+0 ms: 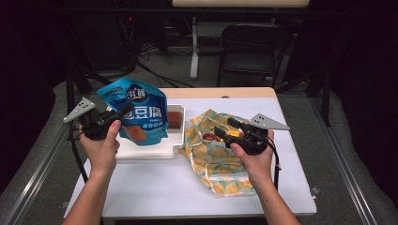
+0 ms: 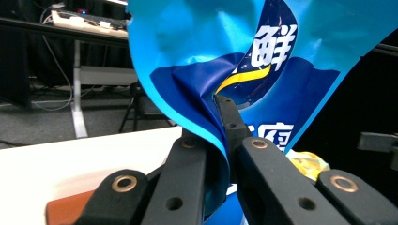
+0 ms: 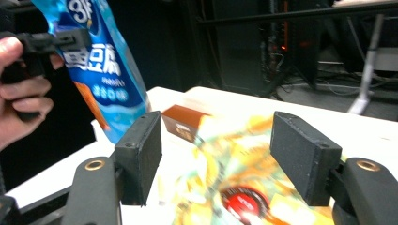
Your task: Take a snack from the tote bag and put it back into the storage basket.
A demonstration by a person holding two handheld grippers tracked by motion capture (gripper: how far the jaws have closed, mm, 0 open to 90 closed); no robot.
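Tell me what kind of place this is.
Likely a lab recording rig, not a home: white table fenced by black frame rails, folding chair and loose floor cables behind.

Blue snack pouch (image 1: 136, 112), left of centre in the high view: large white Chinese characters across its middle band, reading roughly "鱼豆腐"; smaller white lettering above them in a dark oval, too small to read.

Left gripper view, upper centre: one white character "鲜" on the same pouch (image 2: 263, 61), a second cut off below it.

Right gripper view, upper left: white characters, blurred, unreadable.
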